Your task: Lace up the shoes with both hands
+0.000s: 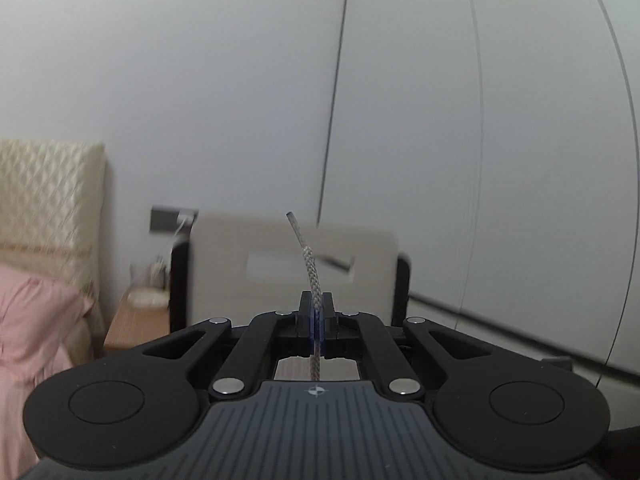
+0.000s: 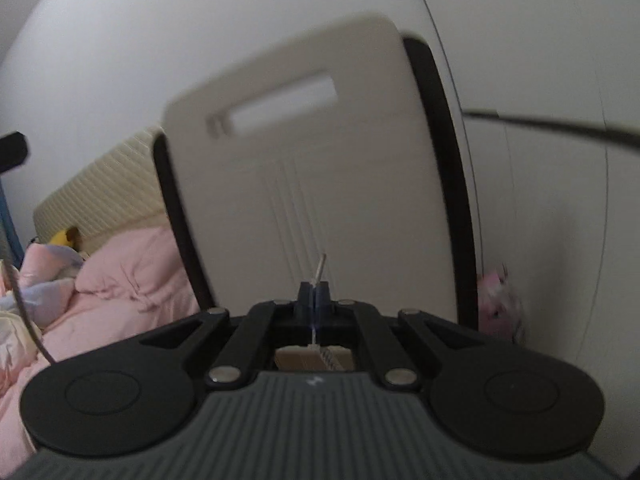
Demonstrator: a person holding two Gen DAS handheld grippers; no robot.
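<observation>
My left gripper [image 1: 316, 304] is shut on a grey braided shoelace [image 1: 311, 272]. The lace end with its clear tip curves upward beyond the black jaws. In the right wrist view my right gripper [image 2: 314, 294] is shut on the other shoelace end [image 2: 321, 266]. Only its thin pale tip pokes out past the jaws, and a short stretch of lace shows behind them. A grey strand of lace [image 2: 24, 312] hangs at the left edge of that view. No shoe is in either view.
A beige chair back [image 2: 320, 184] with a slot handle and black frame stands close ahead. A bed with pink bedding [image 2: 120, 280] and a cream headboard [image 1: 48, 192] lies left. A wooden bedside table [image 1: 136, 324] stands by the white wall. A pink soft toy [image 2: 498, 300] is at the right.
</observation>
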